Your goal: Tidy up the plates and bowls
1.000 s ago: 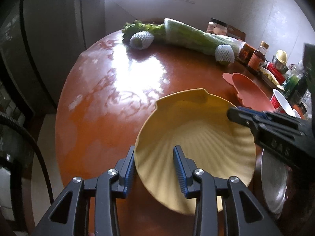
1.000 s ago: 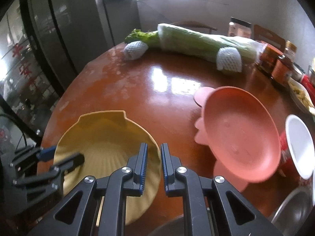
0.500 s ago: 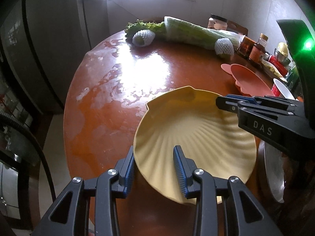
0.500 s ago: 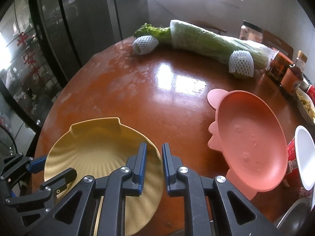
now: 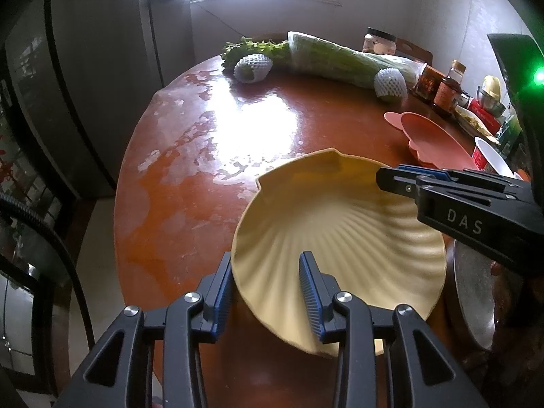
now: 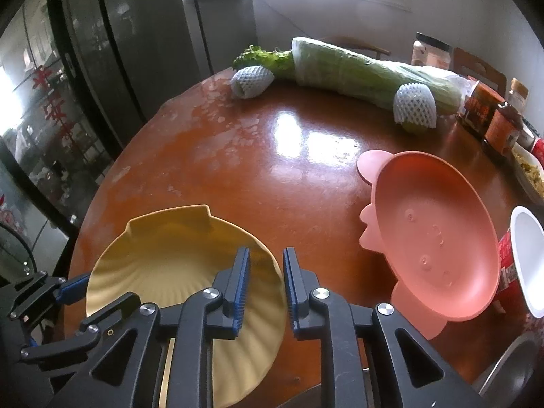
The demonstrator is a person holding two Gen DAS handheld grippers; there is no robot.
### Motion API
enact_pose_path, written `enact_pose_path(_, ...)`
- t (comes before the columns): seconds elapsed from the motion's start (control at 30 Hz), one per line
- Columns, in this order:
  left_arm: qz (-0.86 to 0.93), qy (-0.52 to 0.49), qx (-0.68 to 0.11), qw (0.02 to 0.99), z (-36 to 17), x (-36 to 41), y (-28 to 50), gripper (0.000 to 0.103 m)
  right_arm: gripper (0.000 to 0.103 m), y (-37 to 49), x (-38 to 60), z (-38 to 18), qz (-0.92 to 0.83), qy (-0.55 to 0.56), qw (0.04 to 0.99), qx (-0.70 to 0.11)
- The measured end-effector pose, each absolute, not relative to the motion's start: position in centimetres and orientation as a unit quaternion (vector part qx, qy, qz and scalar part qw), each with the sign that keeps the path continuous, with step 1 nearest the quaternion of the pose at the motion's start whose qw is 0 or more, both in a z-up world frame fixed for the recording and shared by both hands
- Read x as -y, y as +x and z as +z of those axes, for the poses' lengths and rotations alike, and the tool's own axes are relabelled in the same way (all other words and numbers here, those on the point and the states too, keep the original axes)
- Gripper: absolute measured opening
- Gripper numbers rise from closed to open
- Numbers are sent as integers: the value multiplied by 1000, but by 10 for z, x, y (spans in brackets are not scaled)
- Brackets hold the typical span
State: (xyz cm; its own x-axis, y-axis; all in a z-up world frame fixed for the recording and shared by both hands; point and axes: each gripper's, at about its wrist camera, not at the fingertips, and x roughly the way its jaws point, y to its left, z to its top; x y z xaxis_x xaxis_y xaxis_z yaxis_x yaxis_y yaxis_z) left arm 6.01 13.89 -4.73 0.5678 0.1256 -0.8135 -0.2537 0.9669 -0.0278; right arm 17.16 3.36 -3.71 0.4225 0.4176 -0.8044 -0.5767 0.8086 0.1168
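Observation:
A yellow shell-shaped plate [image 5: 340, 224] hangs tilted over the near edge of the round brown table [image 5: 204, 176]. My left gripper [image 5: 267, 289] is shut on its near rim, one finger outside and one inside the dish. The right gripper [image 6: 265, 282] straddles the opposite rim of the yellow plate [image 6: 176, 258]. Its jaws are opening, and the rim still runs between the pads, close to the right one. A pink plate [image 6: 431, 234] with ear-like tabs rests on the table to the right, apart from both grippers.
A long wrapped cabbage [image 6: 367, 71] and two net-sleeved fruits [image 6: 251, 81] lie at the far side. Jars [image 6: 499, 129] and food dishes crowd the right edge, beside a red cup [image 6: 527, 258]. A metal bowl [image 5: 476, 292] sits below right. Dark cabinets [image 6: 119, 51] stand left.
The right gripper's jaws have parted a little around the plate's rim. The left gripper keeps its hold on the yellow plate, which has barely shifted.

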Motion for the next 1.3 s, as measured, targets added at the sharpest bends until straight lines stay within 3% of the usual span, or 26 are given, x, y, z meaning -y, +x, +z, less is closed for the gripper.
enact_pose_path(0.1, 110, -70, -450, 883, -46, -139, 59, 40, 27, 171, -32, -35, 294, -86, 841, -445)
enact_pose_path(0.43, 121, -74, -429, 892, -34, -141, 53, 50, 33, 166, -24, -24, 292, -79, 853, -425)
enact_pose_path(0.5, 121, -78, -425, 894, -32, -143, 52, 52, 41, 164, -21, -22, 292, -76, 856, -420)
enact_pose_path(0.67, 124, -79, -412, 899, -24, -142, 47, 54, 43, 158, -14, -13, 292, -74, 865, -402)
enact_pose_path(0.8, 120, -76, -400, 906, -15, -137, 43, 58, 56, 151, -7, -4, 293, -67, 873, -384)
enact_pose_path(1.3, 86, -58, -377, 920, 10, -100, 28, 61, 63, 115, 34, 35, 288, -46, 892, -344)
